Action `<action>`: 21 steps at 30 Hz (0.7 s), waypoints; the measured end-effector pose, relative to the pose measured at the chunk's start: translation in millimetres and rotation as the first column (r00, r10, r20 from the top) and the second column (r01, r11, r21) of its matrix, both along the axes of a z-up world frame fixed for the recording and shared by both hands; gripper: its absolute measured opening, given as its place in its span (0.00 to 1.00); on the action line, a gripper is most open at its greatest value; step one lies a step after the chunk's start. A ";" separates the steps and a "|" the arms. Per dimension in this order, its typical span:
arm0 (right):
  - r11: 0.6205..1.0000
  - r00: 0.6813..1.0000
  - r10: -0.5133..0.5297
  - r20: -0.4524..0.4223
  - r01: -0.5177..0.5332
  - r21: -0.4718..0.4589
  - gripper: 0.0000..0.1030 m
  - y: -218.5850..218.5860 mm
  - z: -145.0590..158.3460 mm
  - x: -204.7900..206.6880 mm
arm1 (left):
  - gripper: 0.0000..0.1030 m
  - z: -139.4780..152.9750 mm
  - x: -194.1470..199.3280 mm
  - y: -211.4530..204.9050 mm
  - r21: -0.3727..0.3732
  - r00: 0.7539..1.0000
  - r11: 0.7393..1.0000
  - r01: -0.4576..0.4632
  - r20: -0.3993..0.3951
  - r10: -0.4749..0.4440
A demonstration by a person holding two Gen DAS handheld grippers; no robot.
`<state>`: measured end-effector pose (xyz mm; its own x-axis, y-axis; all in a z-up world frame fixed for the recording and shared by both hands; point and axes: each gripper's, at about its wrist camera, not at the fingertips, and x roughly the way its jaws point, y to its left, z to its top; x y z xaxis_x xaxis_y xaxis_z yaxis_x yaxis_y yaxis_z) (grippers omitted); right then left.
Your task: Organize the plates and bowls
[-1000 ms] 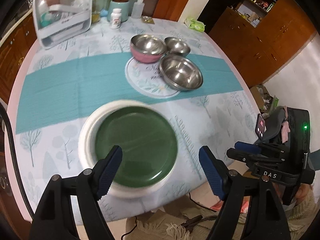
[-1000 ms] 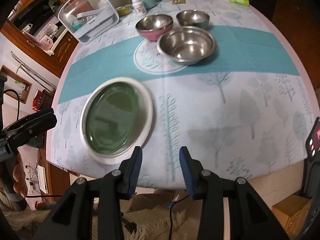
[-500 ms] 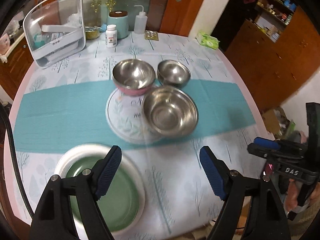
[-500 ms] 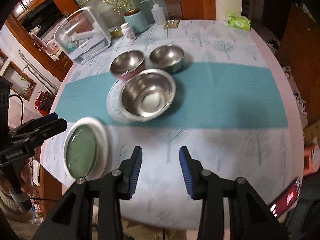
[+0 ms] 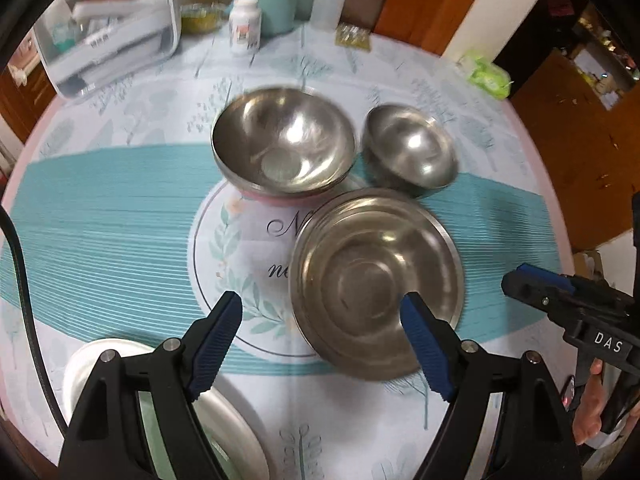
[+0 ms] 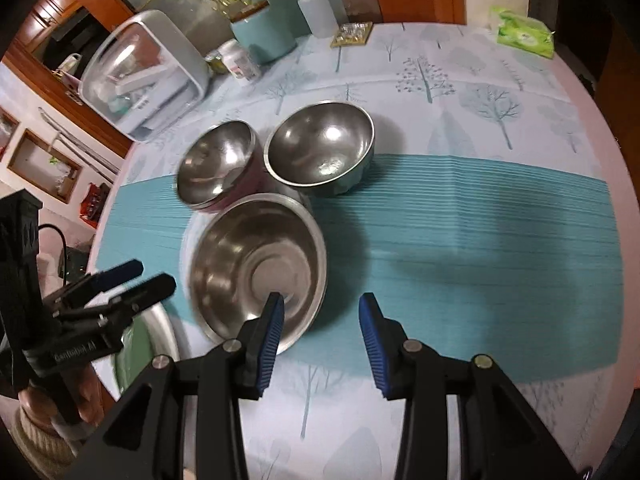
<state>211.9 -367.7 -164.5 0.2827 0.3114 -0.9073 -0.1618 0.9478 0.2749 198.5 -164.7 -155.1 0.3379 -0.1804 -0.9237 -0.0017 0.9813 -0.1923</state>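
Hovering over the tabletop (image 5: 120, 208), both grippers now look at the cluster of steel bowls rather than at the green plate, which a second ago filled the lower middle of the left wrist view. There the left gripper (image 5: 320, 344) stands wide with nothing between its pads, and the large steel bowl (image 5: 376, 280) sits at centre right of the frame, partly over the round printed placemat (image 5: 240, 248). Above it sit the pink-sided bowl (image 5: 284, 148) and, to its right, the small steel bowl (image 5: 410, 150), all three close together. The green plate (image 5: 208, 444) on its white plate (image 5: 88, 364) has slid to the lower left corner, mostly hidden behind the gripper finger. In the right wrist view the right gripper (image 6: 320, 336) is partly open and empty, its left pad in front of the large bowl's near rim; whether it touches, I cannot tell. The bowls, earlier small near the top of that frame, now fill its centre left. The clear storage box (image 6: 148, 76) stays at upper left.
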 end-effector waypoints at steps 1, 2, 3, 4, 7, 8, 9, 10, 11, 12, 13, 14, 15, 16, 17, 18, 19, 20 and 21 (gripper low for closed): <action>1.000 1.000 0.001 -0.007 -0.001 -0.006 0.38 1.5 -5.5 5.0 | 0.78 -9.4 5.3 0.4 -0.001 1.000 1.000 -0.003 -0.019 0.003; 1.000 1.000 0.000 -0.015 0.000 -0.010 0.38 3.3 -10.0 7.6 | 0.78 -15.2 8.2 0.4 0.001 1.000 1.000 -0.007 -0.029 0.007; 1.000 1.000 0.002 -0.025 -0.002 -0.011 0.38 5.7 -16.4 12.2 | 0.78 -23.2 11.9 0.5 0.004 0.999 1.000 -0.008 -0.043 0.008; 1.000 1.000 0.003 -0.030 -0.004 -0.013 0.38 6.9 -20.7 14.8 | 0.78 -27.6 13.5 0.8 0.004 0.999 1.000 -0.010 -0.052 0.010; 1.000 0.999 0.000 -0.042 -0.001 -0.025 0.38 9.9 -31.5 20.5 | 0.78 -40.6 18.6 2.0 -0.018 0.997 1.000 -0.018 -0.070 0.017; 1.000 0.999 -0.003 -0.046 0.002 -0.026 0.38 10.5 -34.2 21.6 | 0.78 -44.3 19.6 2.3 -0.030 0.997 0.999 -0.022 -0.072 0.020; 1.000 0.999 -0.006 -0.048 0.005 -0.027 0.38 10.2 -36.4 22.5 | 0.78 -46.3 20.9 2.9 -0.036 0.997 0.999 -0.025 -0.072 0.022; 1.000 0.999 -0.006 -0.050 0.005 -0.027 0.38 10.1 -38.6 23.4 | 0.76 -48.4 21.9 2.8 -0.041 0.997 0.999 -0.027 -0.071 0.024; 1.000 0.999 -0.005 -0.053 0.004 -0.026 0.38 10.3 -40.9 23.6 | 0.75 -49.6 23.7 2.4 -0.043 0.997 0.999 -0.028 -0.071 0.025; 1.000 0.998 -0.005 -0.057 0.004 -0.026 0.38 10.4 -42.9 24.2 | 0.72 -51.7 25.2 2.4 -0.044 0.997 0.999 -0.029 -0.071 0.026; 1.000 0.998 -0.003 -0.063 0.001 -0.024 0.38 10.5 -44.8 24.9 | 0.67 -52.5 26.4 1.7 -0.048 0.997 0.998 -0.029 -0.071 0.025; 1.000 0.997 -0.001 -0.072 -0.001 -0.021 0.38 10.6 -47.2 25.5 | 0.63 -54.2 27.1 0.7 -0.051 0.997 0.998 -0.026 -0.074 0.022; 1.000 0.997 -0.004 -0.076 0.002 -0.017 0.37 10.1 -48.9 24.9 | 0.53 -56.3 27.9 -0.4 -0.052 0.997 0.998 -0.026 -0.080 0.022; 1.000 0.997 -0.007 -0.078 0.006 -0.013 0.35 9.4 -50.0 25.4 | 0.41 -57.0 27.9 -1.1 -0.055 0.996 0.998 -0.027 -0.087 0.023; 1.000 0.997 -0.009 -0.083 0.009 -0.005 0.27 9.0 -51.7 24.8 | 0.35 -59.8 28.1 -1.5 -0.065 0.995 0.997 -0.030 -0.100 0.024; 1.000 0.996 -0.005 -0.093 0.007 0.020 0.19 8.7 -53.7 24.8 | 0.26 -62.0 28.9 -0.4 -0.069 0.994 0.997 -0.038 -0.107 0.030; 0.999 0.995 -0.003 -0.104 0.007 0.037 0.15 8.8 -55.2 24.8 | 0.18 -63.4 28.7 -0.1 -0.069 0.993 0.996 -0.047 -0.108 0.040; 0.999 0.994 -0.004 -0.109 0.008 0.041 0.09 9.6 -55.8 24.4 | 0.14 -64.4 28.1 1.0 -0.071 0.993 0.996 -0.056 -0.109 0.048; 0.999 0.994 -0.010 -0.106 0.013 0.031 0.09 9.9 -55.3 23.4 | 0.10 -65.0 27.6 3.0 -0.070 0.992 0.996 -0.063 -0.109 0.055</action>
